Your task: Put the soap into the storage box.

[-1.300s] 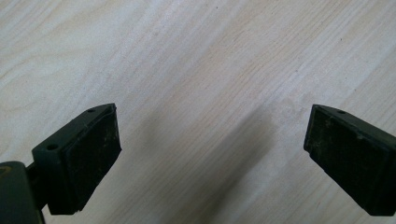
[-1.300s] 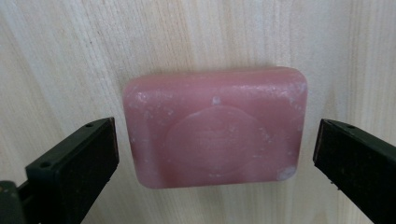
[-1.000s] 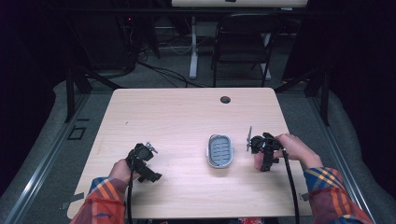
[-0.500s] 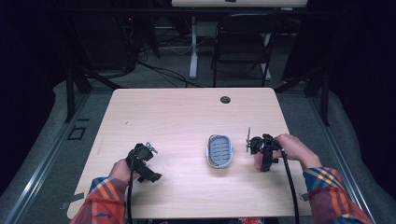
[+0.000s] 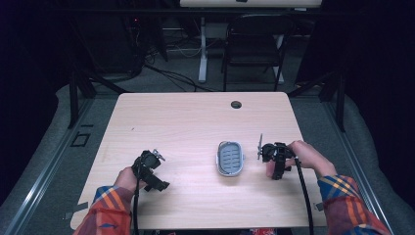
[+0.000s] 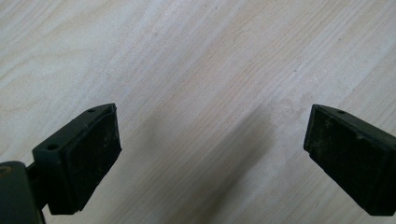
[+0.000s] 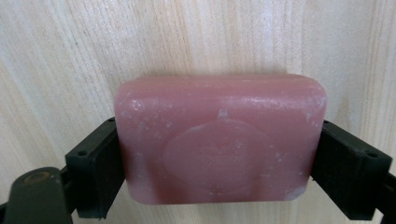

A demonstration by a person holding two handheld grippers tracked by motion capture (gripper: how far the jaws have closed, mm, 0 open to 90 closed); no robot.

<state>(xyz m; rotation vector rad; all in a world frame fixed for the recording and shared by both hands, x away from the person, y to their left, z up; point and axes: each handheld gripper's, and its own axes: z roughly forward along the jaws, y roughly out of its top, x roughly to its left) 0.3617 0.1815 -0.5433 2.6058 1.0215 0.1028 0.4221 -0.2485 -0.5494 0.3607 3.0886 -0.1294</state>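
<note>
A pink soap bar (image 7: 219, 135) lies against the pale wooden table, and my right gripper (image 7: 220, 161) is shut on it, one jaw on each short end. In the high view the right gripper (image 5: 272, 156) sits just right of a grey oval soap dish (image 5: 230, 158) that has nothing in it. My left gripper (image 5: 150, 169) is at the front left of the table. The left gripper view has it (image 6: 212, 135) open and wide over bare wood.
The table (image 5: 195, 122) has a round cable hole (image 5: 236, 104) near its far edge. A black chair (image 5: 254, 46) and a desk leg (image 5: 202, 49) stand beyond the table. Cables trail from both grippers toward the person's plaid sleeves (image 5: 350, 203).
The right gripper has edged slightly left toward the soap dish. The left gripper has stayed in place.
</note>
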